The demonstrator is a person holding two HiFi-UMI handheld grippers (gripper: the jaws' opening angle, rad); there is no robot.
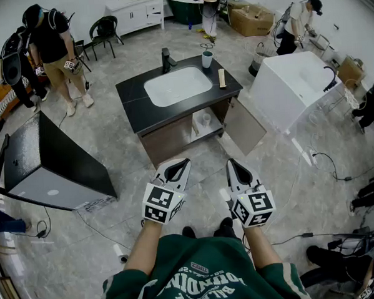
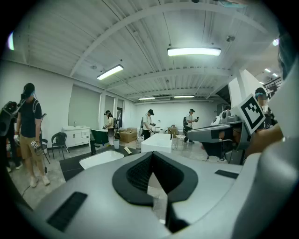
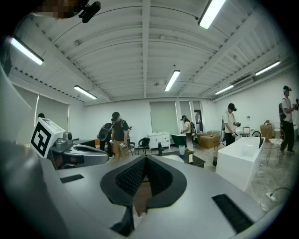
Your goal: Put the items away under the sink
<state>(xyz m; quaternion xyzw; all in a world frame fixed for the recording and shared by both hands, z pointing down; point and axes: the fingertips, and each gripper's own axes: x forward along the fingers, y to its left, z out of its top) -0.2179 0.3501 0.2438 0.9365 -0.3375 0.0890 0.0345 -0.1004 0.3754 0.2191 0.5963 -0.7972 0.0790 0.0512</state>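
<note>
Fingers (image 2: 135, 175) of left gripper (image 1: 185, 161) and right gripper (image 1: 231, 163) are closed, holding nothing.

The sink (image 1: 178, 85) is white in a black counter (image 1: 135, 111), with a black tap (image 1: 166, 58) and a pale green cup (image 1: 207, 58). The left gripper (image 1: 177, 169) and right gripper (image 1: 237, 170) are light grey with black pads and black-and-white square markers. The sweatshirt (image 1: 199, 270) is dark green, the floor (image 1: 111, 143) mottled grey.

Obj (image 1: 205, 120) in cabinet (image 1: 174, 139) too small to ID, interior partly hidden
</note>
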